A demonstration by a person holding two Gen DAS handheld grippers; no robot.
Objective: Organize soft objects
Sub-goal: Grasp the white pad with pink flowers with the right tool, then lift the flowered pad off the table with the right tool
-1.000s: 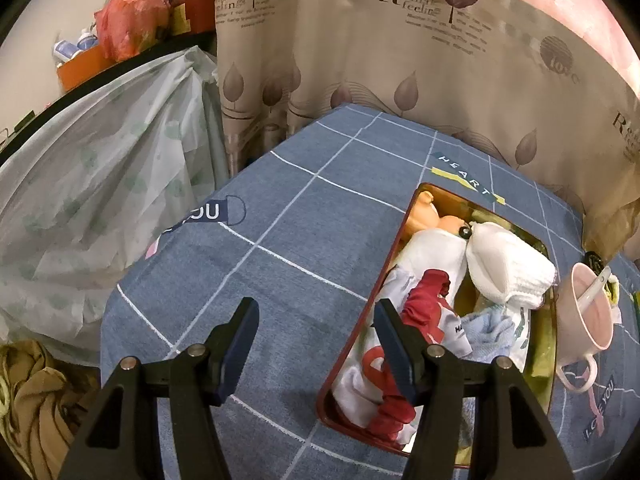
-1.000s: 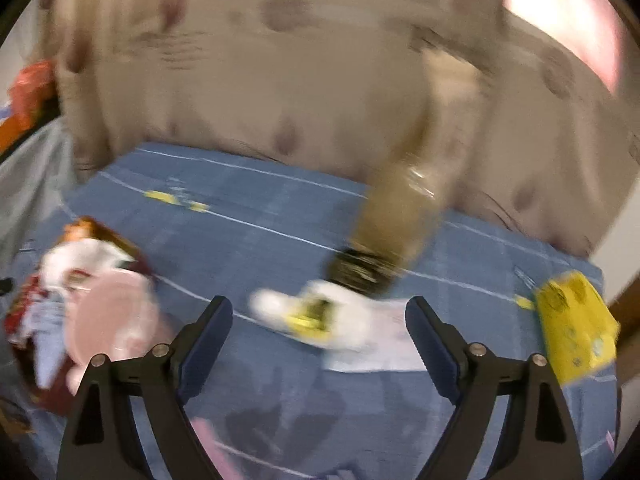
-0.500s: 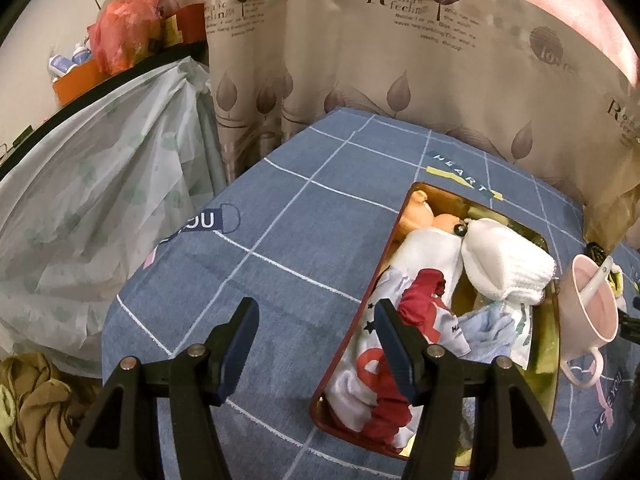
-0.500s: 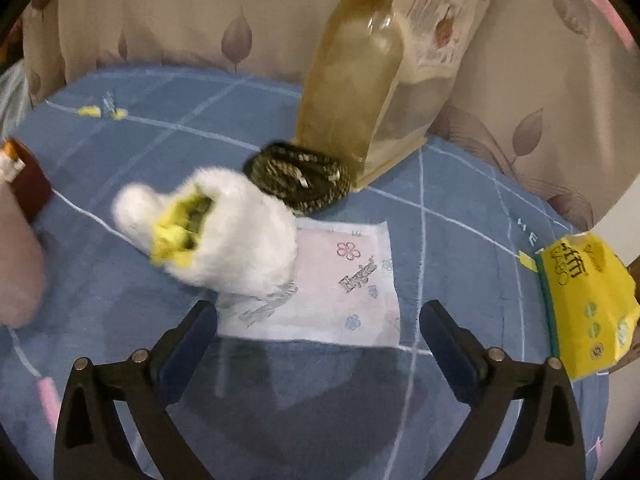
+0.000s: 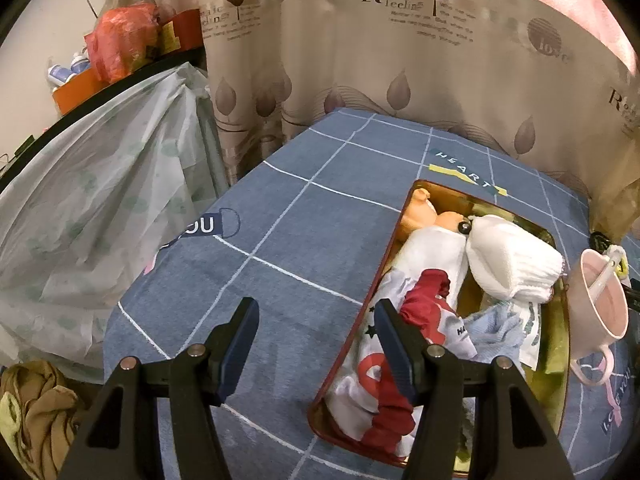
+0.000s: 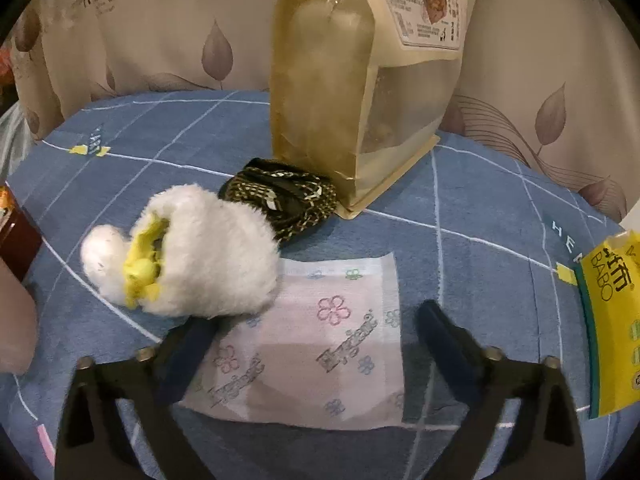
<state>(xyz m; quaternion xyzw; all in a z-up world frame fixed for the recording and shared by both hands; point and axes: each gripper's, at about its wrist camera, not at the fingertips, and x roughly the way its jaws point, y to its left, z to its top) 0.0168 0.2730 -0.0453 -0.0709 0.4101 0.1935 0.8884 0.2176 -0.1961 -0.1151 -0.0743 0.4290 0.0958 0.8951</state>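
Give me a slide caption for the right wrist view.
Open right tongs hover over tissue packet, beside white plush toy.

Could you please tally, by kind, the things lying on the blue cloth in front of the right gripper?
Fluffy white toy: 1
Tissue pack: 1
Black and gold hair tie: 1
Tall paper bag: 1
Yellow packet: 1
Total: 5
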